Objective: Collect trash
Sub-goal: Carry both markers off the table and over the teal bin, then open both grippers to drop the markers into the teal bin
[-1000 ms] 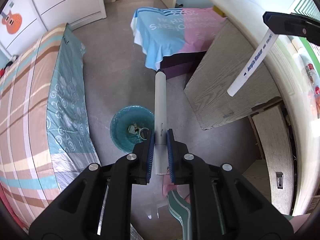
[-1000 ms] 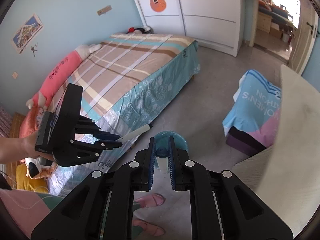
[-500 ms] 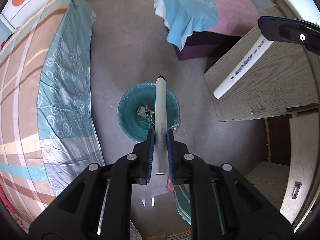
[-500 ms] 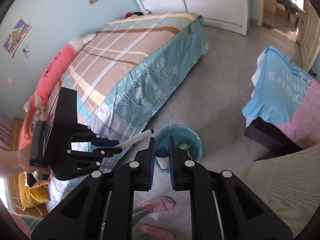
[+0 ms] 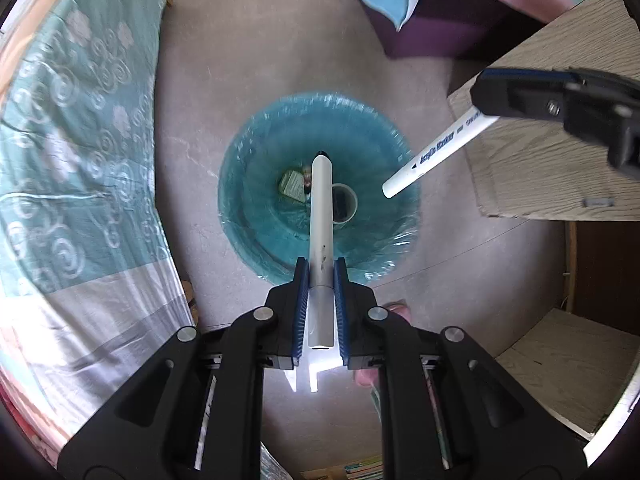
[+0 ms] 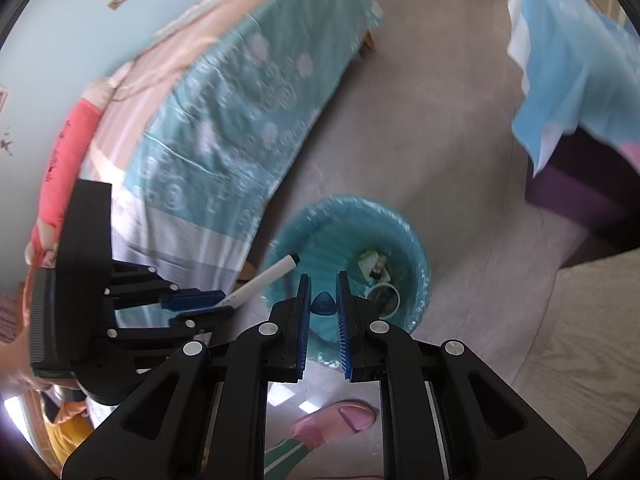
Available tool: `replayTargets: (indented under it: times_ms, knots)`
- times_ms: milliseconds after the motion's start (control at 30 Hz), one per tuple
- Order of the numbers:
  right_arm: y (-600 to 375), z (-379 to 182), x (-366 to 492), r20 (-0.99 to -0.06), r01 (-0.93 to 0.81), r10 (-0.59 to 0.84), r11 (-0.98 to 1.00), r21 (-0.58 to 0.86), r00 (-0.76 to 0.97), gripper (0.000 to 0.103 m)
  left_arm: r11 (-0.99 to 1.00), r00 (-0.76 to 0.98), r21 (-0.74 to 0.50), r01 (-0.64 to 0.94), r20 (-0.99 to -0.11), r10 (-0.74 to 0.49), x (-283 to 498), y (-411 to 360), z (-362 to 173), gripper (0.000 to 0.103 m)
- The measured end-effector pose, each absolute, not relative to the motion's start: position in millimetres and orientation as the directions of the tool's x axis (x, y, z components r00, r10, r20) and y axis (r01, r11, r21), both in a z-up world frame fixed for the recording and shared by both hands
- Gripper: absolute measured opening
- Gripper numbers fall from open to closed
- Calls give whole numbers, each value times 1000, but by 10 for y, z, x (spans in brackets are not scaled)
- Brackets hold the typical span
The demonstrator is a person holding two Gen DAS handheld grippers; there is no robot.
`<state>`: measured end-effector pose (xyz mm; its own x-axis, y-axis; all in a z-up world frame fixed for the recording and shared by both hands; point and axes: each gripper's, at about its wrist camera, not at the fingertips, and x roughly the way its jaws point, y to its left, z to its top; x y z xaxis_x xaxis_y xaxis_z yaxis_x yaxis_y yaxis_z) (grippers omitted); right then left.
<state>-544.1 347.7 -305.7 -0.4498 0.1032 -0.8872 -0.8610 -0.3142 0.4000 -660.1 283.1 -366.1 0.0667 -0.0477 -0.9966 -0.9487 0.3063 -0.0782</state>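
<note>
A blue-lined trash bin stands on the floor, with a paper scrap and a white ring inside; it also shows in the right wrist view. My left gripper is shut on a white pen that points out over the bin. My right gripper holds a white marker with a blue end end-on between its pads, above the bin's near rim. That marker shows in the left wrist view, slanting over the bin's right rim. The left gripper's pen also shows in the right wrist view.
A bed with a teal patterned cover lies to the left of the bin. A wooden desk stands to the right. A purple box under a blue and pink cloth sits beyond the bin. A pink slipper is below.
Both grippers have moved forward and down over the bin, which now looks larger and centred. Both still hold their pens. The right gripper's jaws look slightly wider apart.
</note>
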Motion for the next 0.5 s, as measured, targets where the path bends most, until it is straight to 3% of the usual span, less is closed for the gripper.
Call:
replayTargets:
  times_ms: [233, 500]
  knots:
    - [3337, -3853, -5551, -899, -877, 47, -247, 411, -435, 14, 330, 30, -58, -942, -995, -91, -6624, 2863, -4214, 11]
    - [3209, -4307, -5610, -900, -884, 9, -194, 426, -435, 15, 373, -25, -15, -928, -994, -104, -6582, 2881, -4587, 11]
